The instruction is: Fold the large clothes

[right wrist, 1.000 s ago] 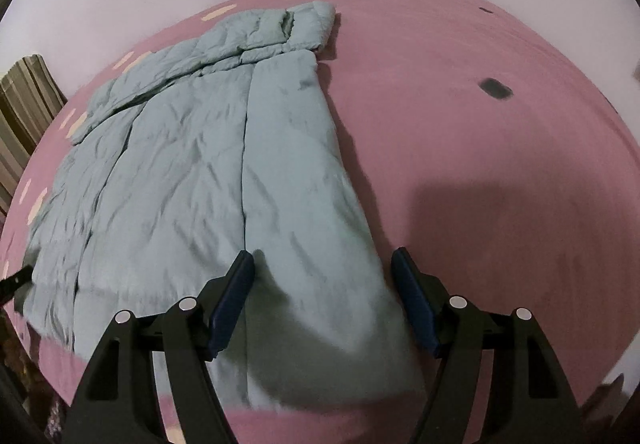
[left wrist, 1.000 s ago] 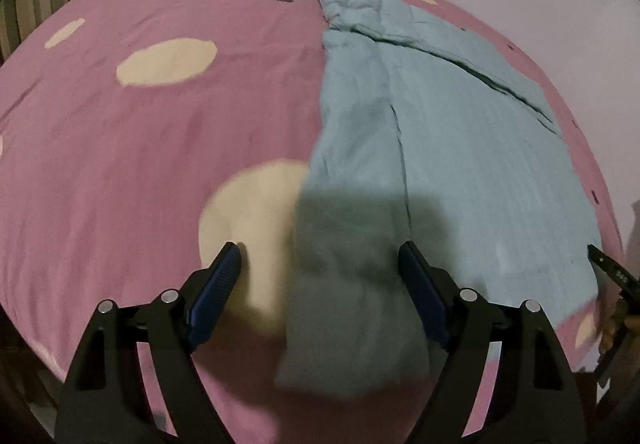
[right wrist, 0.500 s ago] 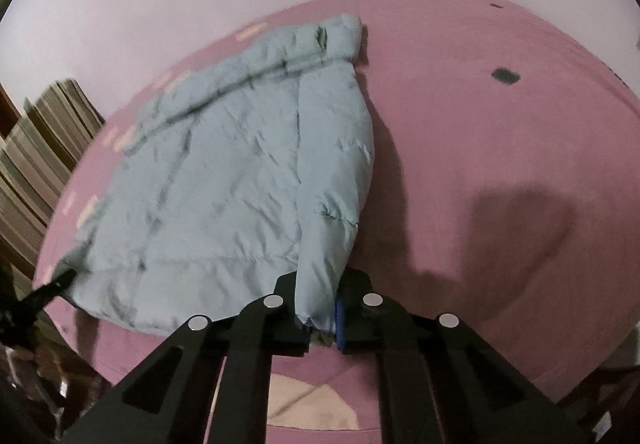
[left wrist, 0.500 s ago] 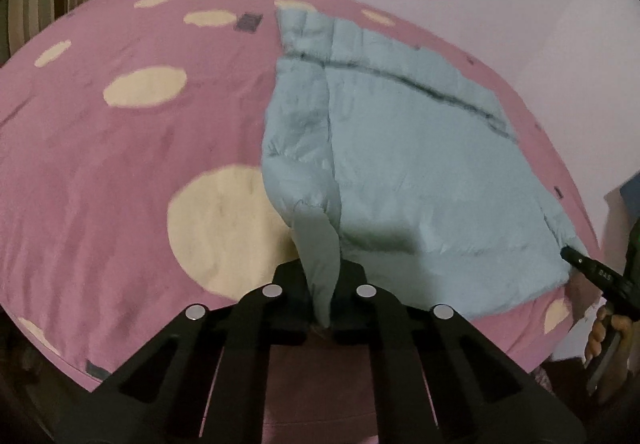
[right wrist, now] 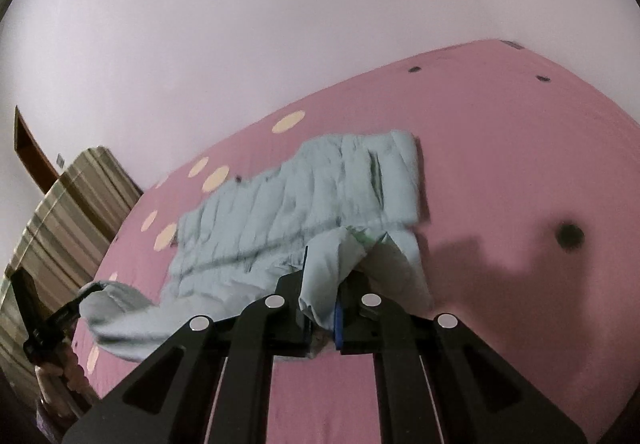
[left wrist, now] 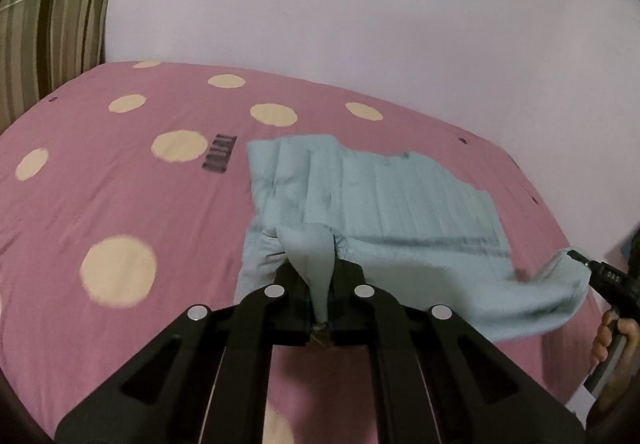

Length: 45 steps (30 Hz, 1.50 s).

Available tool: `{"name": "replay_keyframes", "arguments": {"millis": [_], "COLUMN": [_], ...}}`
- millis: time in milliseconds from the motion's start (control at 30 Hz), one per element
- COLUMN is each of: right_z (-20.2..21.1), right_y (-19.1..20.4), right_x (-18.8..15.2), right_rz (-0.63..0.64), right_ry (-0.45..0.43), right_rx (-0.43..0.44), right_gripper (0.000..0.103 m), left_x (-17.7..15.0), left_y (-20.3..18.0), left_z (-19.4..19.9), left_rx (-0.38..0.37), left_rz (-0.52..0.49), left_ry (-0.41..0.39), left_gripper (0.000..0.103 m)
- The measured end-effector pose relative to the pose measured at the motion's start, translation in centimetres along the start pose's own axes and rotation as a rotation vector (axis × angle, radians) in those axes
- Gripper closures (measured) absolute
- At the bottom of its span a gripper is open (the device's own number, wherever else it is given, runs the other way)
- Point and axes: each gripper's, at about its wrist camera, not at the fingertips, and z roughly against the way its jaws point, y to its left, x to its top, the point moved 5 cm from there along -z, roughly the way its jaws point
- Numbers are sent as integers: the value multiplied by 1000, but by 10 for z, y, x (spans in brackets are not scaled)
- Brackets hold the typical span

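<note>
A pale blue padded jacket (left wrist: 400, 200) lies on the pink bed. My left gripper (left wrist: 318, 284) is shut on one near corner of the jacket's hem and holds it lifted above the bed. My right gripper (right wrist: 322, 304) is shut on the other near corner of the jacket (right wrist: 304, 204), also lifted. The near half of the jacket hangs between the two grippers and curls over the far half. The right gripper shows at the right edge of the left wrist view (left wrist: 588, 268), and the left gripper at the left edge of the right wrist view (right wrist: 86, 292).
The pink bedsheet (left wrist: 120, 196) has cream dots and a dark label (left wrist: 219, 158). A striped headboard cushion (left wrist: 48, 36) stands at the far left. A plain pale wall (left wrist: 360, 4) runs behind the bed. The sheet also shows in the right wrist view (right wrist: 520, 164).
Both grippers went from open over the jacket's hem to shut on it. They have since lifted the hem and carried it up and towards the jacket's far end.
</note>
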Motion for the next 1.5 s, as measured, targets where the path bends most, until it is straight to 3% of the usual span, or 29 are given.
{"name": "replay_keyframes", "arguments": {"millis": [133, 267, 400, 567, 733, 833, 900, 967, 1000, 1033, 1067, 1267, 1500], "right_z": [-51, -103, -143, -173, -169, -156, -141, -125, -119, -109, -100, -84, -110], "right_y": [-3, -18, -38, -55, -53, -51, -50, -49, -48, -49, -50, -57, -43], "right_x": [34, 48, 41, 23, 26, 34, 40, 45, 47, 49, 52, 48, 48], "right_rz": [-14, -40, -63, -85, -88, -88, -94, -98, -98, -98, -99, -72, 46], "right_ry": [16, 75, 151, 208, 193, 169, 144, 118, 105, 79, 52, 52, 84], "right_rx": [-28, -58, -92, -106, -97, -80, -62, -37, -36, -42, -44, -58, -50], "right_gripper": [96, 96, 96, 96, 94, 90, 79, 69, 56, 51, 44, 44, 44], "left_x": [31, 41, 31, 17, 22, 30, 37, 43, 45, 46, 48, 40, 29], "left_y": [3, 10, 17, 24, 20, 18, 18, 18, 18, 20, 24, 54, 60], "left_z": [-52, -116, -160, -188, -182, -164, -150, -134, -127, -122, -115, -100, -126], "left_rx": [34, 92, 131, 147, 151, 135, 119, 97, 102, 113, 129, 149, 110], "left_rz": [-7, -13, -32, -29, -60, -62, -55, -49, -50, -53, -61, -17, -48], "left_ry": [0, 61, 128, 176, 160, 125, 102, 67, 48, 32, 11, 1, 76], "left_gripper": [98, 98, 98, 98, 96, 82, 68, 47, 44, 39, 38, 38, 38]}}
